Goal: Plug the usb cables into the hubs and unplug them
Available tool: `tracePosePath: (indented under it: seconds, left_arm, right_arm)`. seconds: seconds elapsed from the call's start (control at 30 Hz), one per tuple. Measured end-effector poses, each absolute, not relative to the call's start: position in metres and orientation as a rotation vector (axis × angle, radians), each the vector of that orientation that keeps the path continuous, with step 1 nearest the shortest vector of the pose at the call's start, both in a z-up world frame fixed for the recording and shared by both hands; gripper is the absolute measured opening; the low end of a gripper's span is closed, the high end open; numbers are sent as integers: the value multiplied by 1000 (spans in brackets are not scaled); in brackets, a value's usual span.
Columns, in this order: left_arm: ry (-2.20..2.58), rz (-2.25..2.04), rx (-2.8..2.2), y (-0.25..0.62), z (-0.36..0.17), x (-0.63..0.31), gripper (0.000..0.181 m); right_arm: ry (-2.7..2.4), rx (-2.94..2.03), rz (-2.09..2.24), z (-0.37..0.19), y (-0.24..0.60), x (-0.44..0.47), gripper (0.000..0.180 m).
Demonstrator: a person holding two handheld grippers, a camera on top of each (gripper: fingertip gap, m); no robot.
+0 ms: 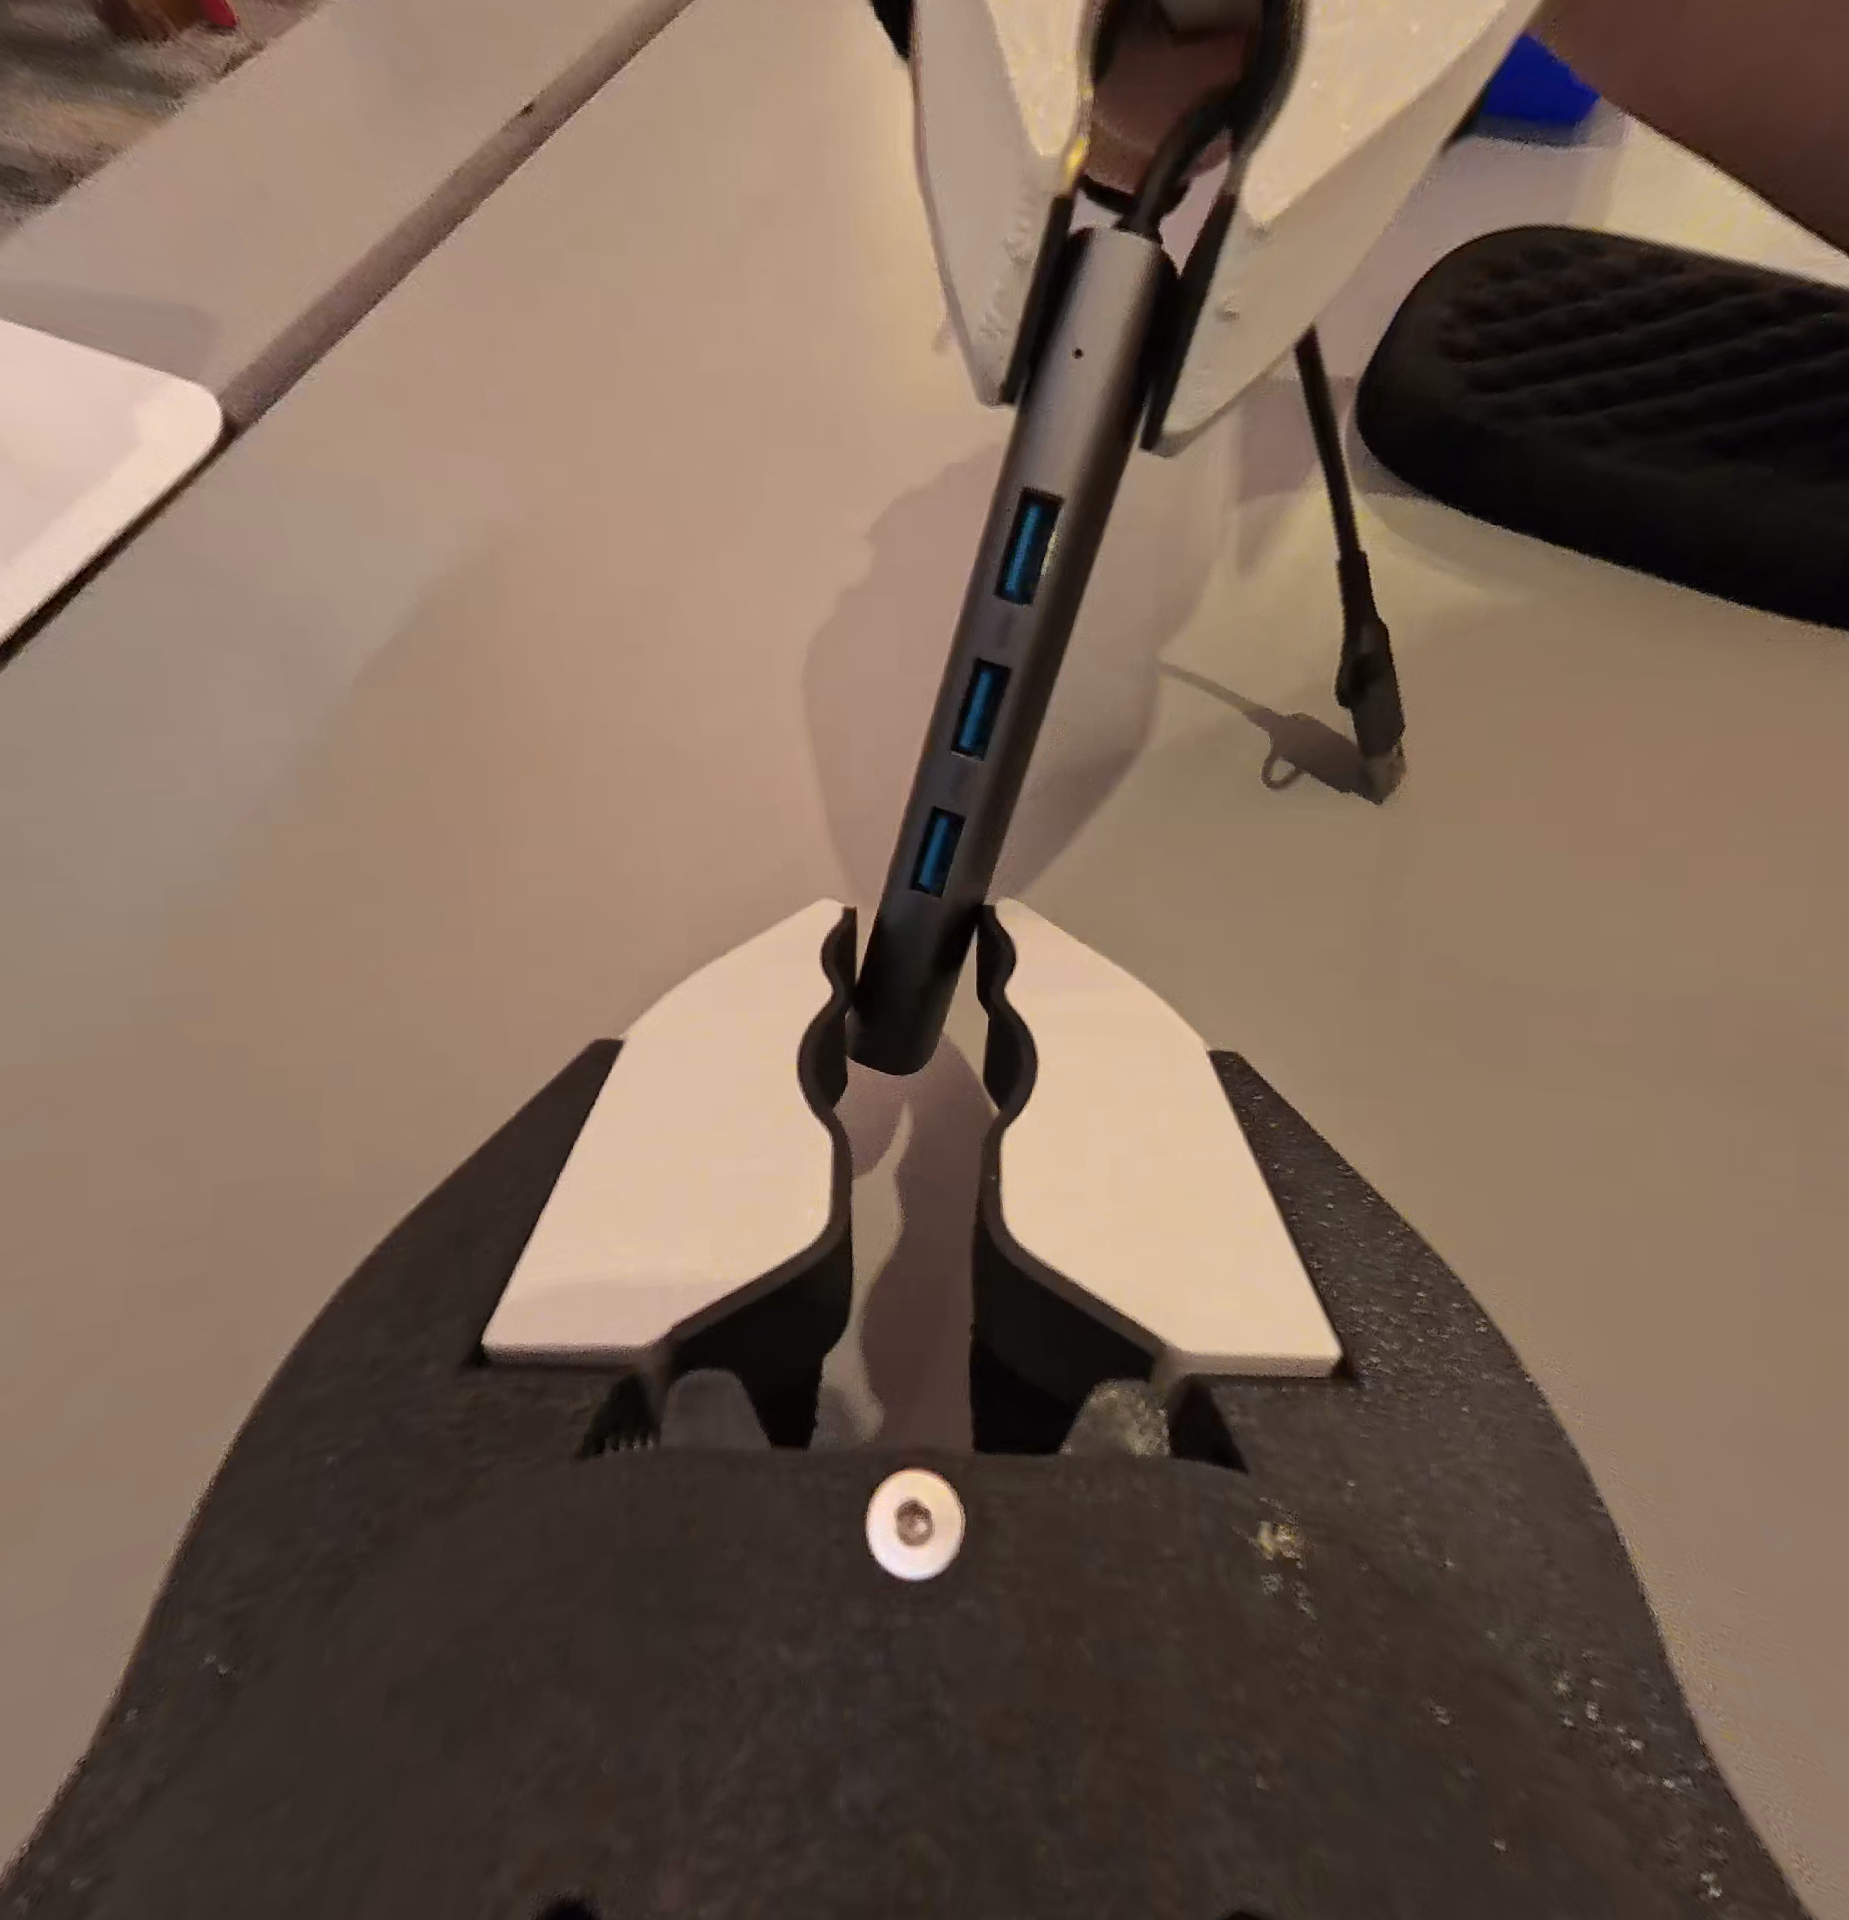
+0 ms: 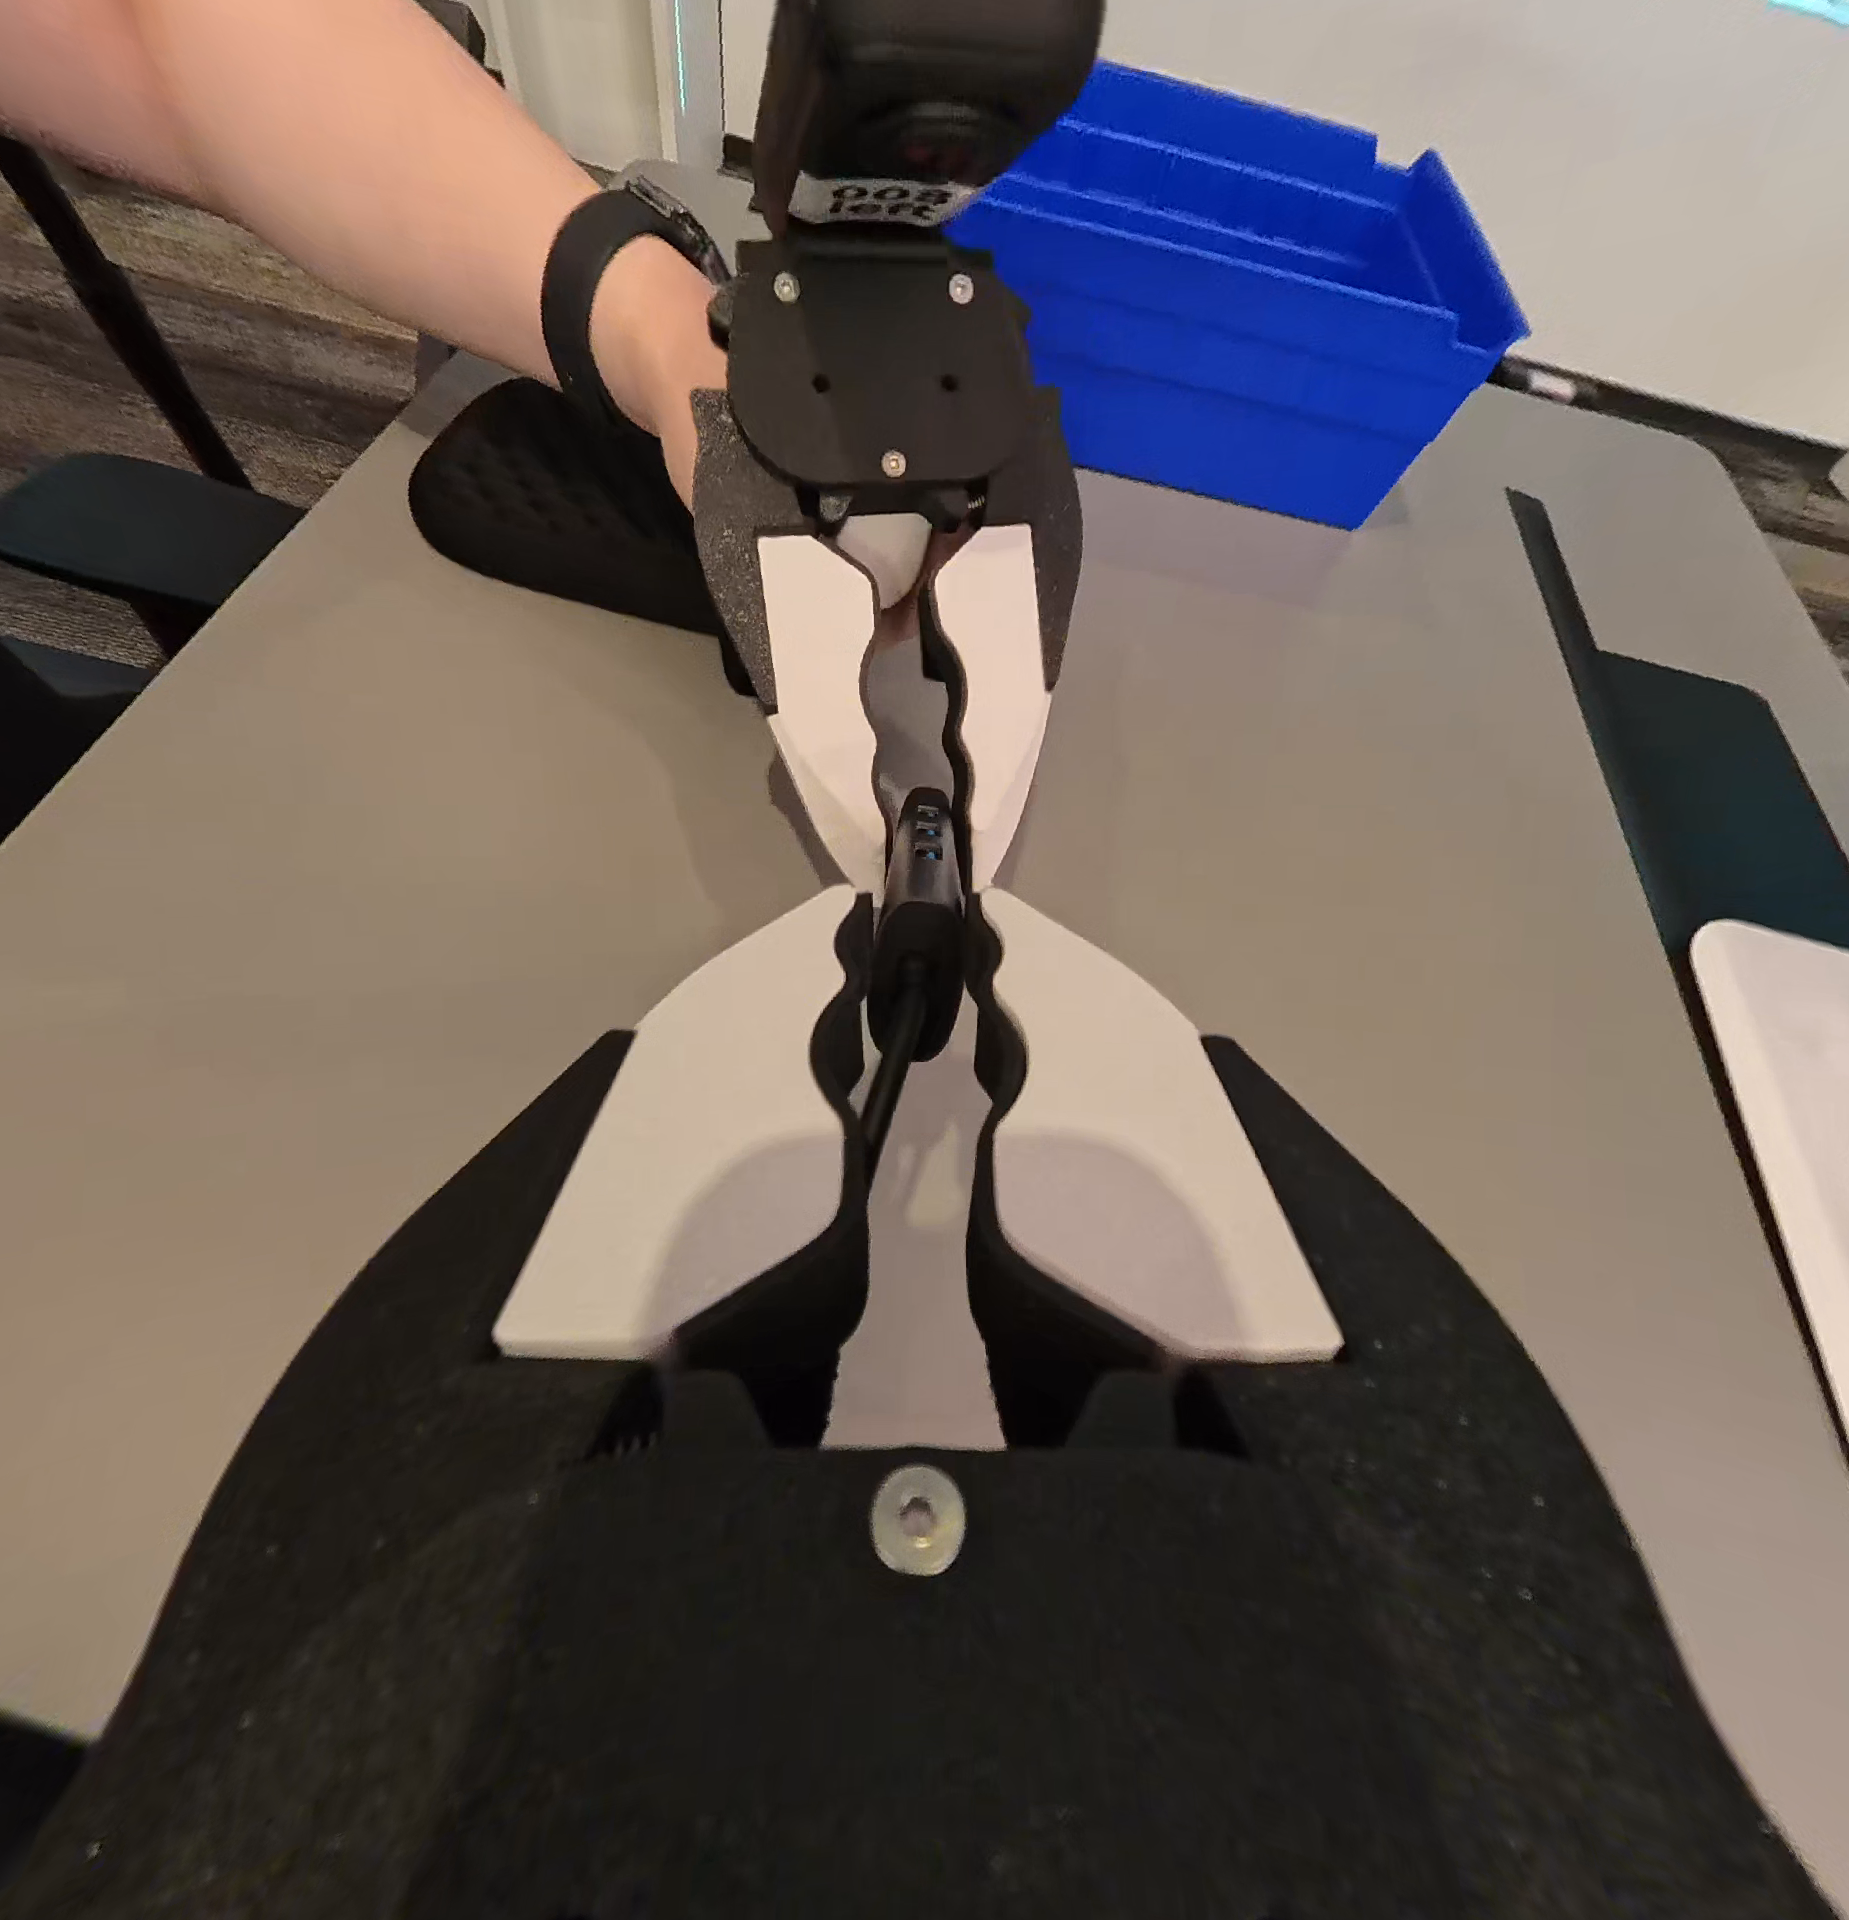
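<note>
A dark grey USB hub [image 1: 1013,644] with three blue ports is held in the air between both grippers, above the grey table [image 1: 432,831]. My left gripper [image 1: 915,925] is shut on its near end. My right gripper [image 1: 1086,416] is shut on its far, cable end. In the right wrist view my right gripper [image 2: 915,914] grips the hub [image 2: 922,842] where its black cable [image 2: 889,1081] leaves, and the left gripper [image 2: 930,868] faces it. The cable [image 1: 1335,488] hangs down and its plug [image 1: 1372,717] touches the table. All three ports are empty.
A black mesh pad [image 1: 1647,436] lies on the table to the right, also shown in the right wrist view [image 2: 546,499]. A blue bin [image 2: 1242,332] stands at the table's far edge. A white tray [image 2: 1803,1091] lies at the right edge. A person's forearm with a black wristband [image 2: 587,301] holds the left gripper.
</note>
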State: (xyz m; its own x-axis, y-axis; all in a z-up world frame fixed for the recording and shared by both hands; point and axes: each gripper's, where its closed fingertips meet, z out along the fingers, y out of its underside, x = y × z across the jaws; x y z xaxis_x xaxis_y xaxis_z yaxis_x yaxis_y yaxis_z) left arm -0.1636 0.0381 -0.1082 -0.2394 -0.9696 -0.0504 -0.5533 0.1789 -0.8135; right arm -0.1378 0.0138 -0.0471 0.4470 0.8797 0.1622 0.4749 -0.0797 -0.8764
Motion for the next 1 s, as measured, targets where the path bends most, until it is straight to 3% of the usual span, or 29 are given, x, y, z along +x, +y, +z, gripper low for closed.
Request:
tracePosePath:
  seconds: [0.13, 0.2, 0.43, 0.53, 0.6, 0.63, 0.8, 0.93, 1.0]
  left_arm:
    - [1912, -779, -1372, 41, -109, -157, 19]
    - [1908, -683, -1326, 44, -106, -153, 18]
    - [1902, -526, -1241, 54, -84, -144, 17]
    - [1917, -464, -1196, 56, -80, -144, 17]
    - [1918, -468, -1186, 53, -76, -145, 17]
    - [1917, -476, -1186, 52, -74, -145, 17]
    - [1855, -532, -1275, 58, -69, -146, 17]
    - [1719, -567, -1378, 76, -53, -151, 46]
    - [1663, -544, -1396, 89, -44, -157, 47]
  right_arm:
    - [-1208, -1782, 343, -54, 18, -122, 19]
    - [-1280, -1805, 203, -56, 21, -117, 32]
    - [-1509, -1819, -247, -58, 44, -102, 30]
    - [-1559, -1815, -272, -64, 48, -102, 42]
    - [-1610, -1854, -292, -73, 47, -99, 35]
    - [-1626, -1851, -312, -75, 48, -97, 19]
    - [-1609, -1818, -384, -70, 58, -96, 18]
    - [-1532, -1642, -644, -38, 80, -81, 18]
    - [-1487, -1488, -891, -13, 91, -68, 18]
